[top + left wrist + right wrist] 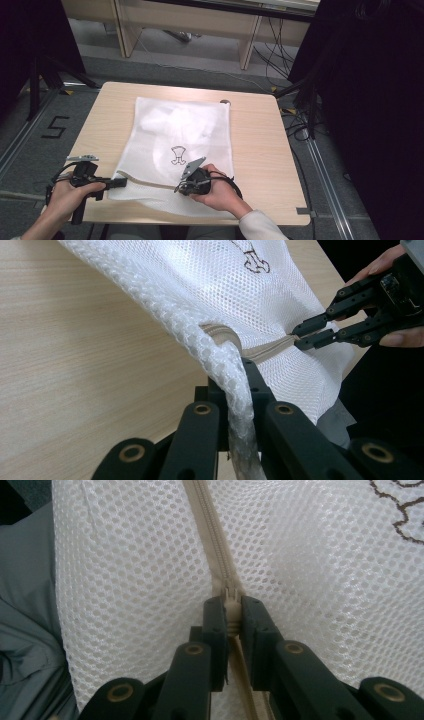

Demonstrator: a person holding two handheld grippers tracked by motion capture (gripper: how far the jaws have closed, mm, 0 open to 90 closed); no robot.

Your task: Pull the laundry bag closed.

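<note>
The right gripper [229,605] is clamped on the zip pull [229,594] of the beige zip [210,525] along the near edge of the mesh bag [175,135]. The left gripper [235,365] pinches the bag's bunched near-left corner, lifting it slightly. The bag lies flat on the table [260,135], printed side up.

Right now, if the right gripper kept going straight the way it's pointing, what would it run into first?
The right gripper, shut on the zipper pull, points along the beige zipper of the white mesh bag. Going straight on, it would probably ride the closed zipper and mesh; depth is unclear.
</note>
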